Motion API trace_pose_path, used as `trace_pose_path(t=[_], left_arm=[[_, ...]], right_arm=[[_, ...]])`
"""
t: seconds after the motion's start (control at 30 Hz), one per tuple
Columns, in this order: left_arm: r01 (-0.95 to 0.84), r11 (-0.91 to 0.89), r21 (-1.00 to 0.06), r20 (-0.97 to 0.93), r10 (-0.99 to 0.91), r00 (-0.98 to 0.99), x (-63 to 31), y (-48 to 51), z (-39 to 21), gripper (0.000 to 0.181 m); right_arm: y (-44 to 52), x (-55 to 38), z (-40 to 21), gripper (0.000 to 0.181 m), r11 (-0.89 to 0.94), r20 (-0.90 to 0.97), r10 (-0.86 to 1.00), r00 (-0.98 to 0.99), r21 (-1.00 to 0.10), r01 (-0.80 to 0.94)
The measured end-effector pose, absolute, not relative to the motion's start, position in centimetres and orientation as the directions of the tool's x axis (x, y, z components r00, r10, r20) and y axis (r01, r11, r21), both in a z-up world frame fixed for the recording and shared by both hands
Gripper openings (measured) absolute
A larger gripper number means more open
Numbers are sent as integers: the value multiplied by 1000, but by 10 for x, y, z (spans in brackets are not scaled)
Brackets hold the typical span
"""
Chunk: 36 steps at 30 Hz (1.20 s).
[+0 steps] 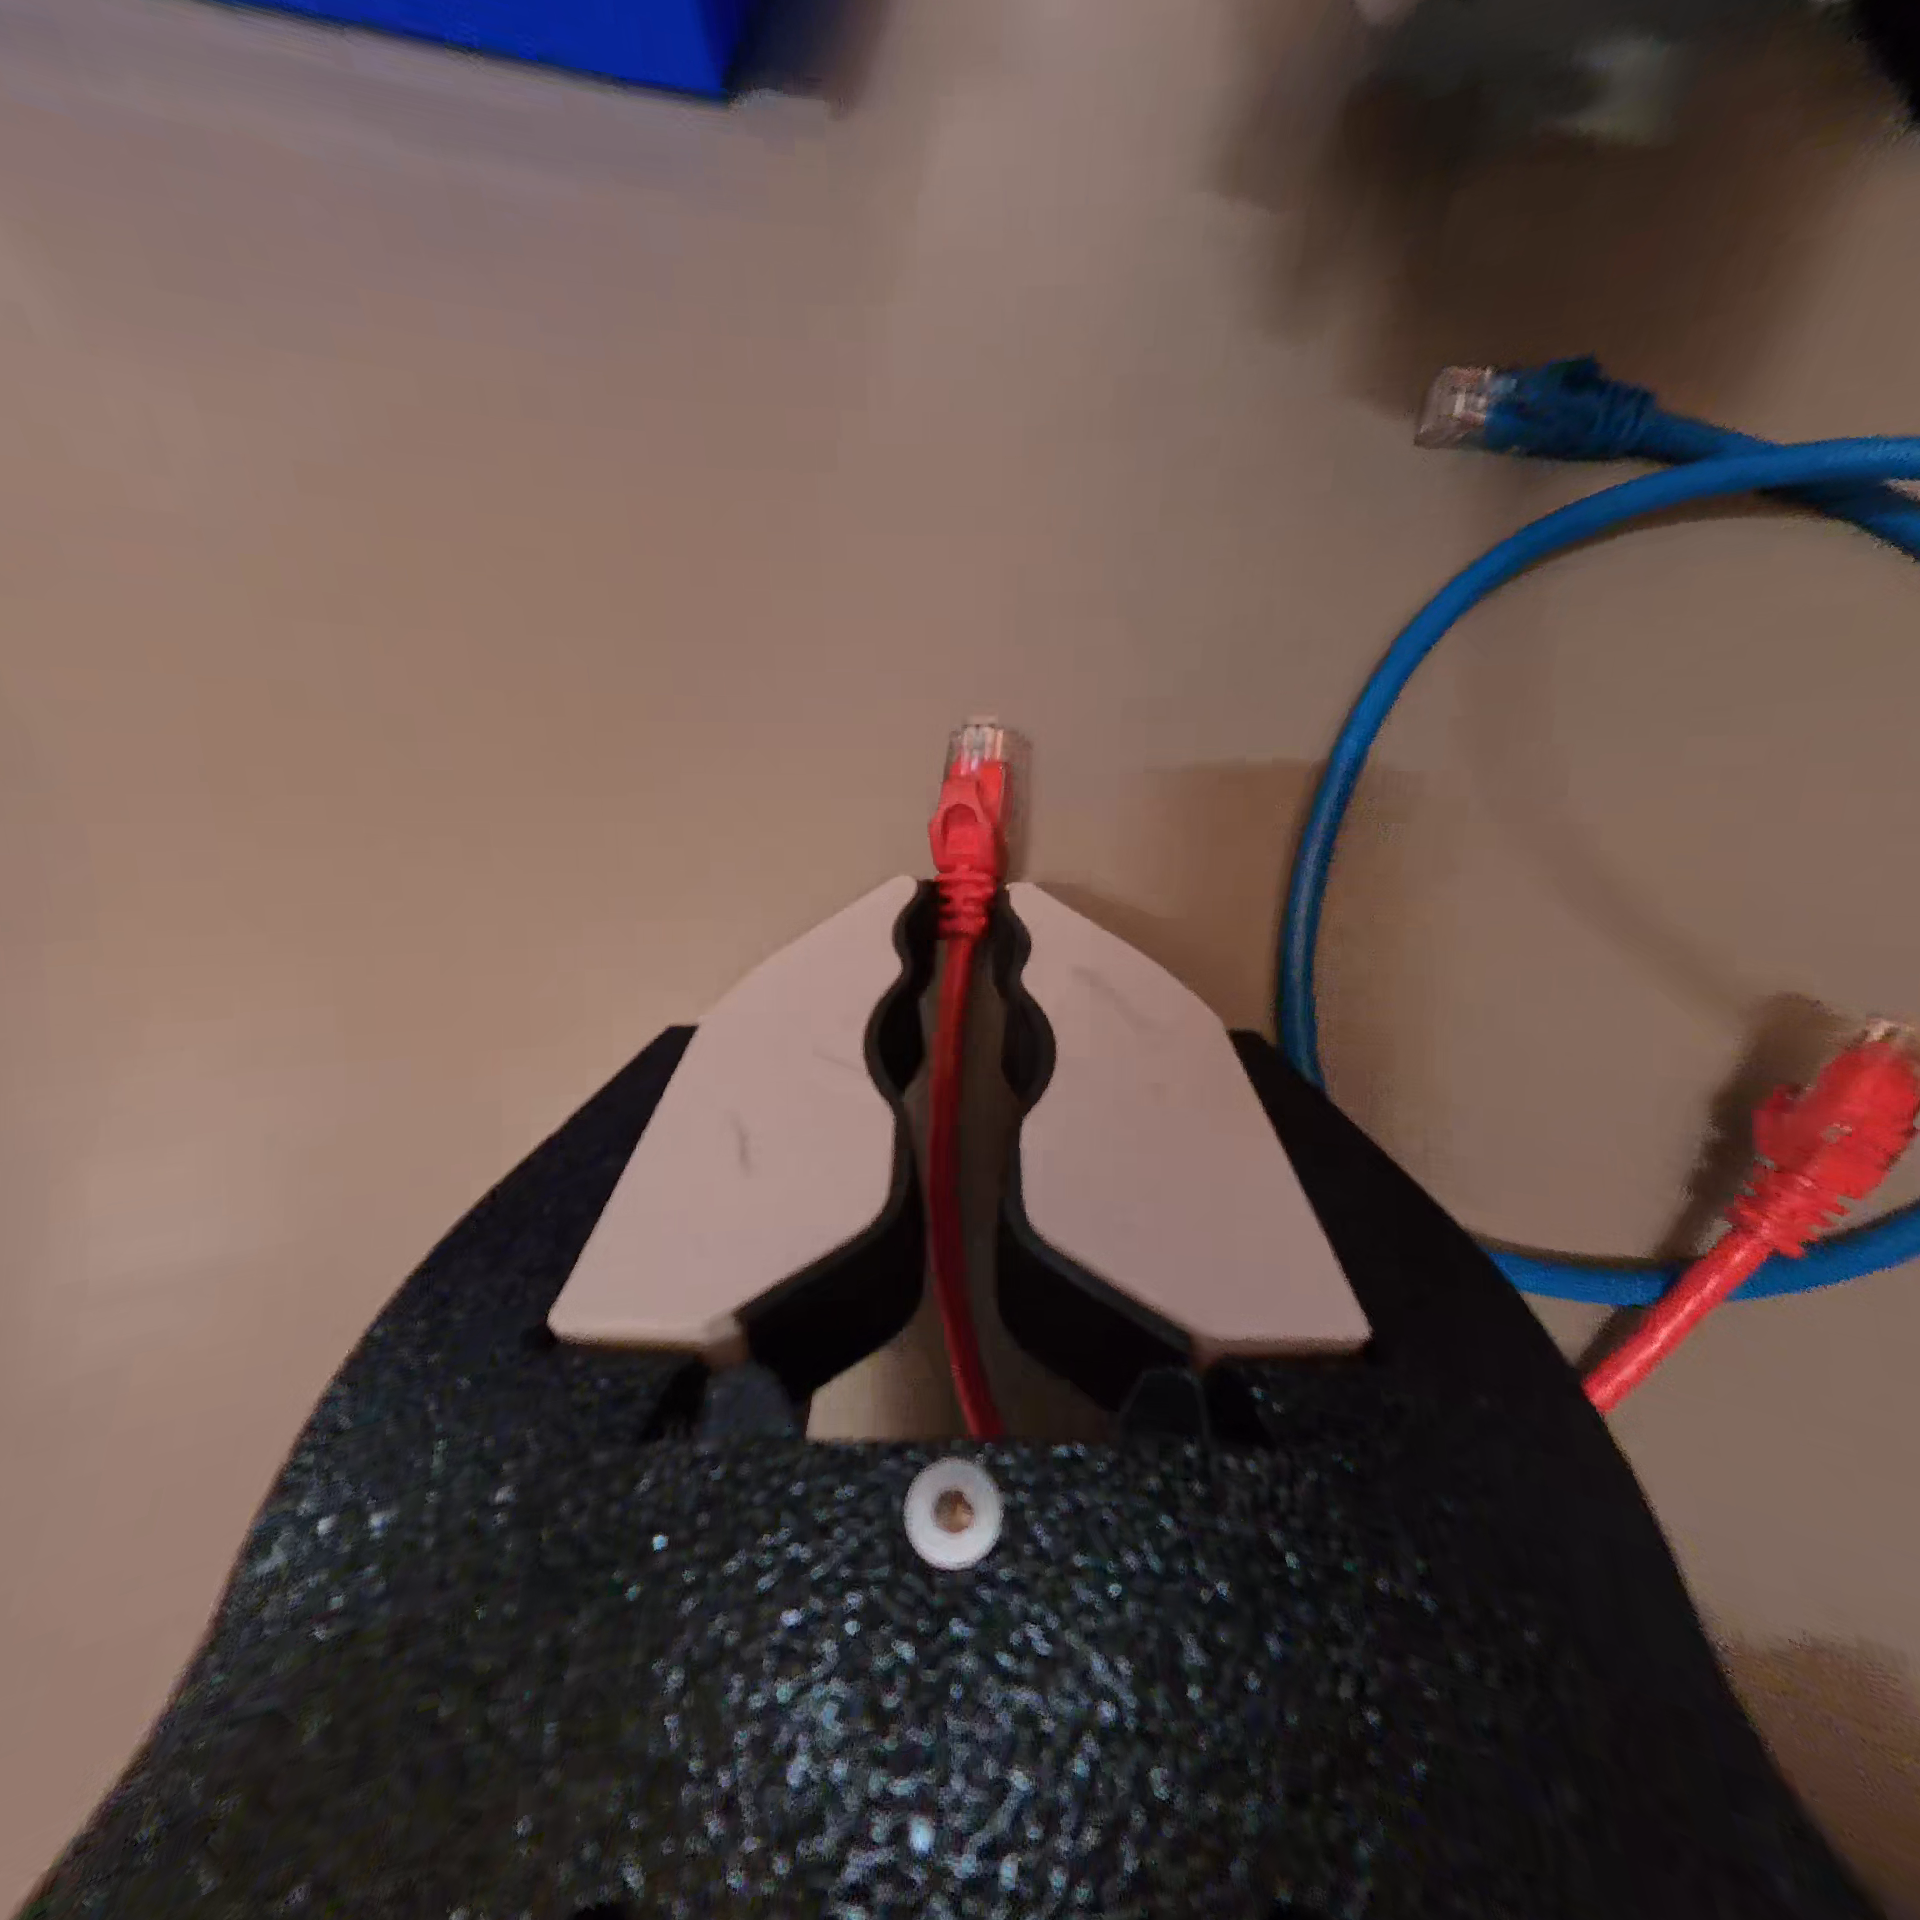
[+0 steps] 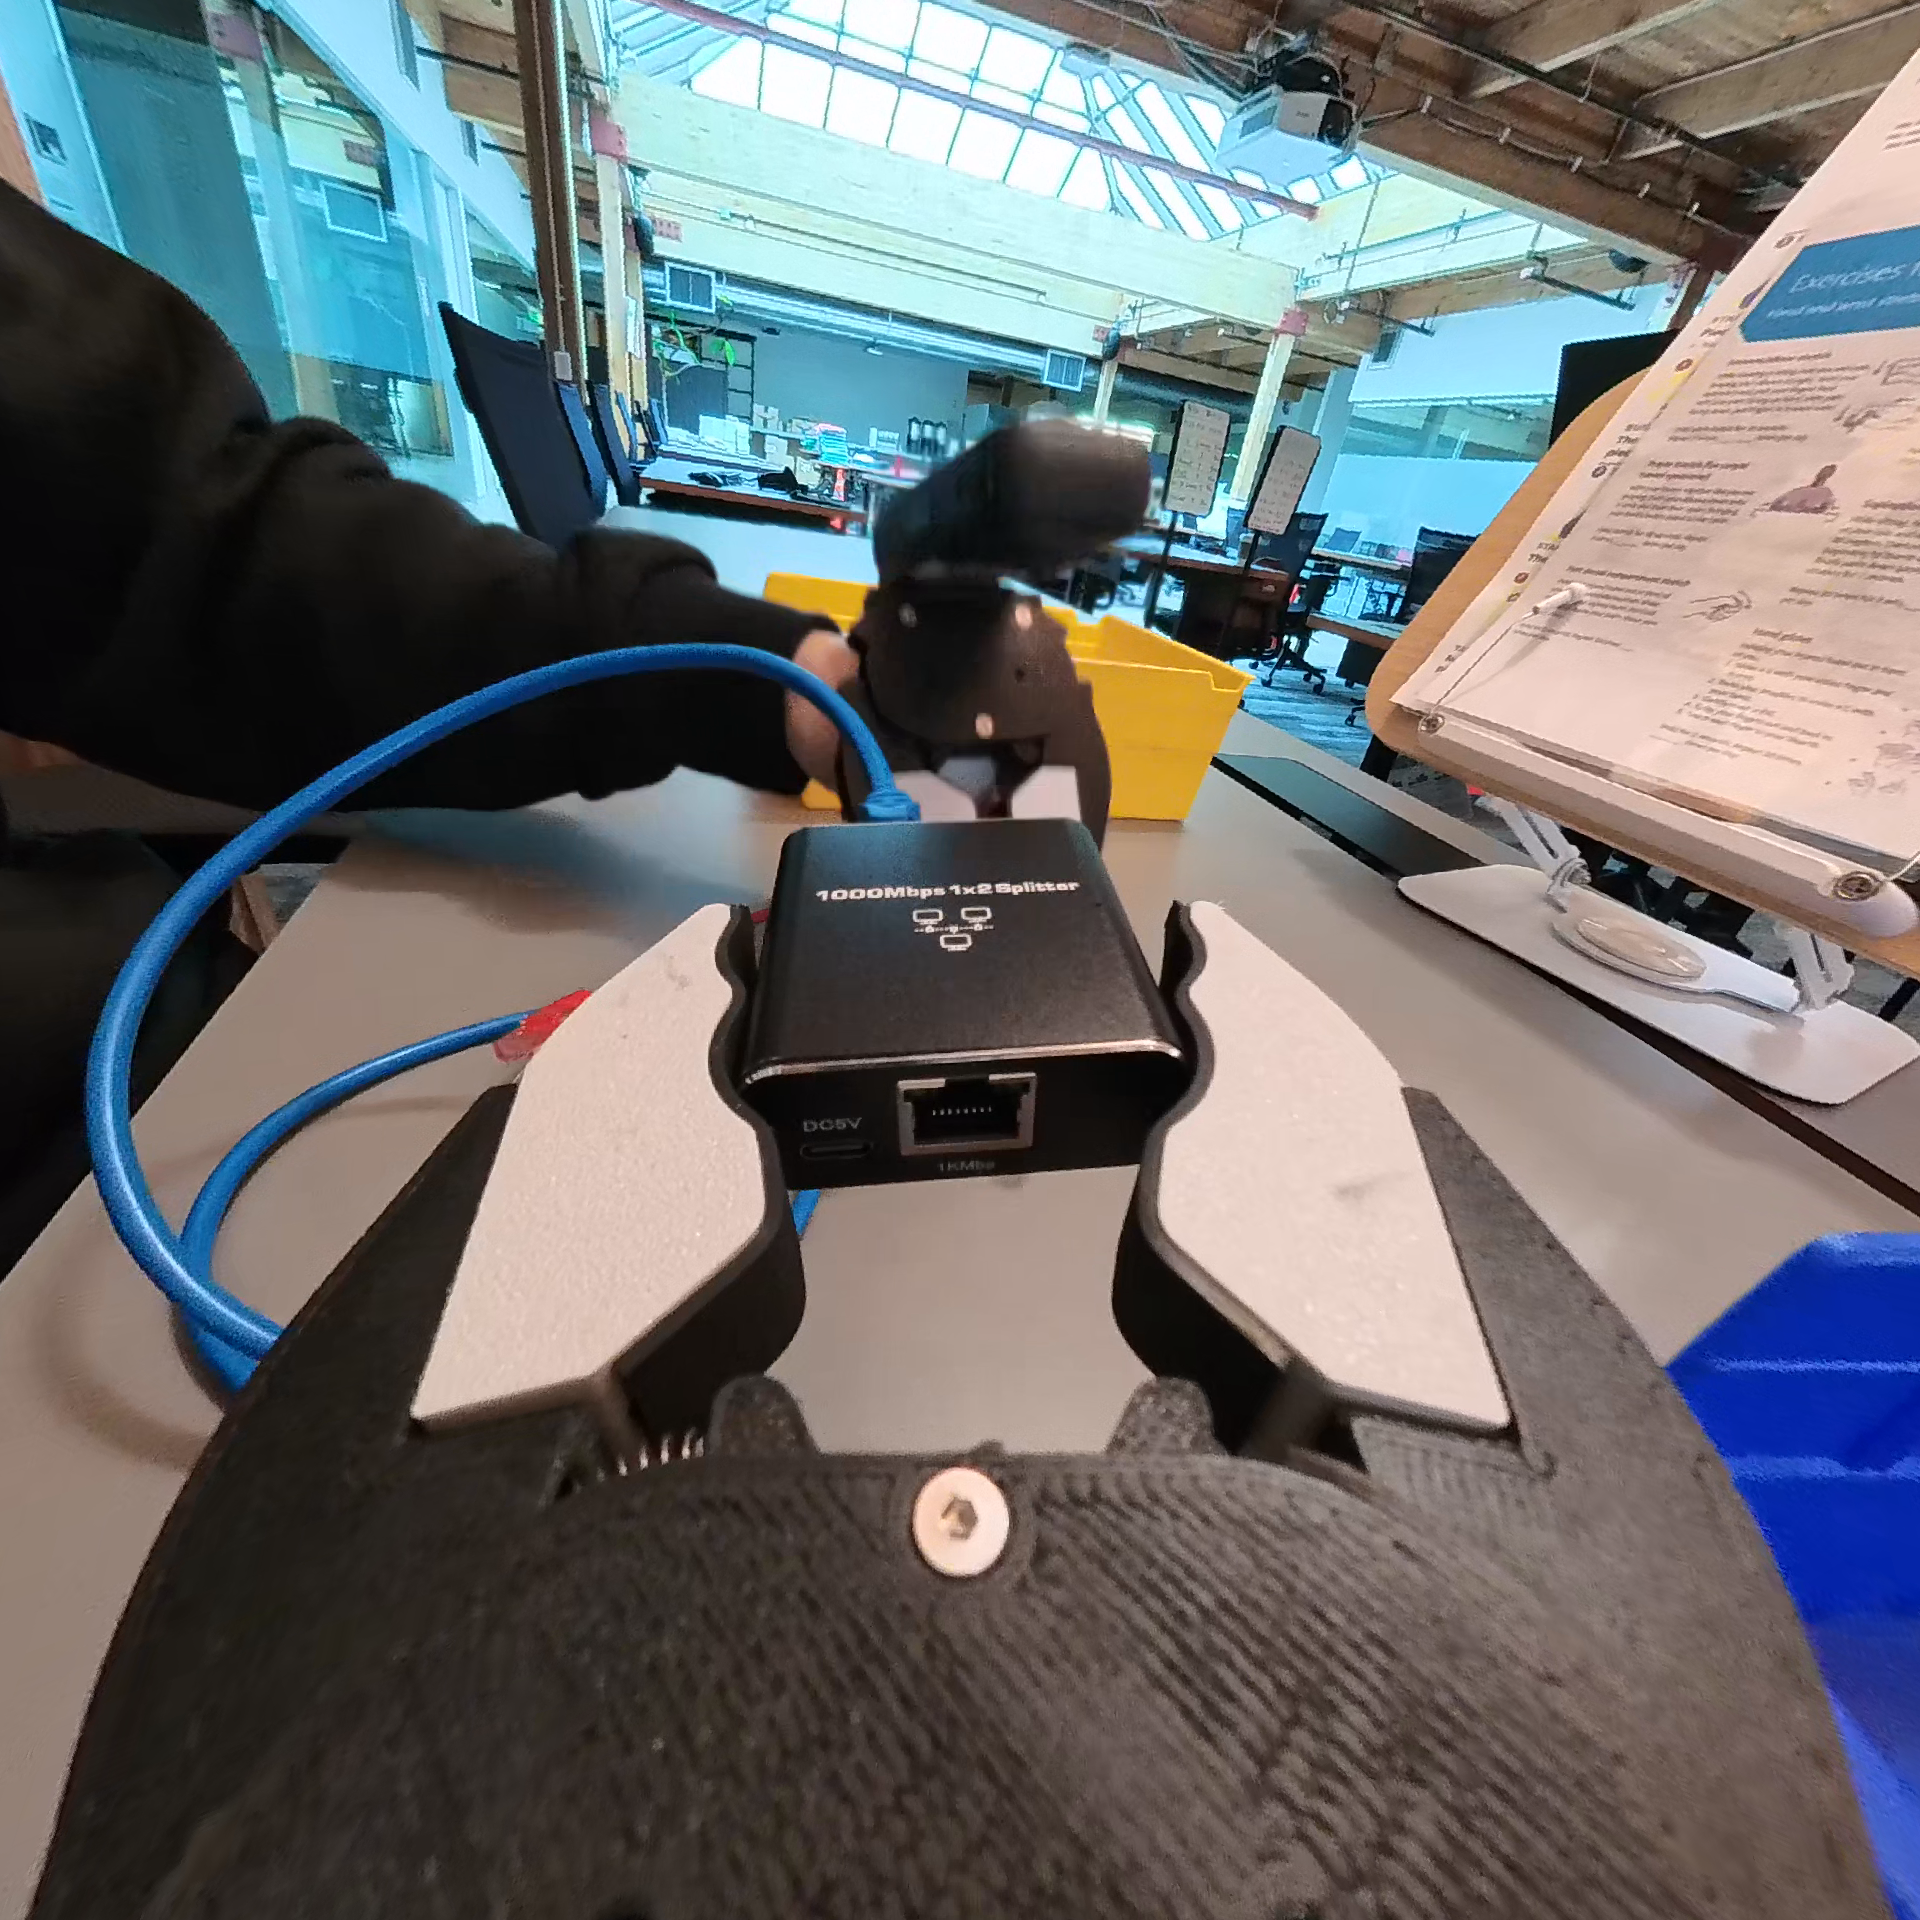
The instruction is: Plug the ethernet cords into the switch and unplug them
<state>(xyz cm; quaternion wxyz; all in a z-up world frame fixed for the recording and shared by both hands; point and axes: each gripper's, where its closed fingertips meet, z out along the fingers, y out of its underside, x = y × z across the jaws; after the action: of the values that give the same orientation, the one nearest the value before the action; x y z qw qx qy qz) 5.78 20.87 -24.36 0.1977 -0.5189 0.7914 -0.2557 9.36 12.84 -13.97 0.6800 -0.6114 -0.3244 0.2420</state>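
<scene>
Two grips are set. Left gripper [image 1: 961, 904] fingers clamp the red cord [image 1: 954, 1164] at its ribbed boot, plug just ahead: limp cable, brittle latch. Right gripper [image 2: 961, 971] fingers clamp the switch [image 2: 951, 977] sides: light, rigid, slippery.

Handheld two-finger grippers, black printed plastic, pair

Left gripper [image 1: 961, 883] and right gripper [image 2: 956, 1023] are each showing a grainy black body, pale grey finger plates over wavy black pads, and one silver screw; the person's sleeve [image 2: 260, 582] is showing black.
</scene>
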Motion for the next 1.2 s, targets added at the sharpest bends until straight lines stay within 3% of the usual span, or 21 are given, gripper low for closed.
trace_pose_path(t=[0.03,0.23,0.4,0.73,1.07,1.2], left_arm=[[-707,344,-618,-75,-921,-382,58,208,-232,9],[-684,475,-554,-270,-880,-392,59,191,-158,9],[-698,532,-480,-358,-845,-398,61,171,-136,9],[-661,542,-519,-311,-840,-444,59,146,-128,9],[-715,509,-479,-293,-861,-416,60,143,-134,9],[-705,480,-522,-276,-877,-393,62,141,-129,9]], right_arm=[[129,93,-140,74,134,143,727,672,-989,65],[130,88,-139,74,131,132,734,666,-990,51],[128,85,-135,74,137,116,749,652,-990,20],[122,77,-133,74,107,61,800,596,-993,-42],[123,76,-137,74,101,67,795,603,-995,-23],[122,76,-130,75,109,42,800,598,-991,-76]])
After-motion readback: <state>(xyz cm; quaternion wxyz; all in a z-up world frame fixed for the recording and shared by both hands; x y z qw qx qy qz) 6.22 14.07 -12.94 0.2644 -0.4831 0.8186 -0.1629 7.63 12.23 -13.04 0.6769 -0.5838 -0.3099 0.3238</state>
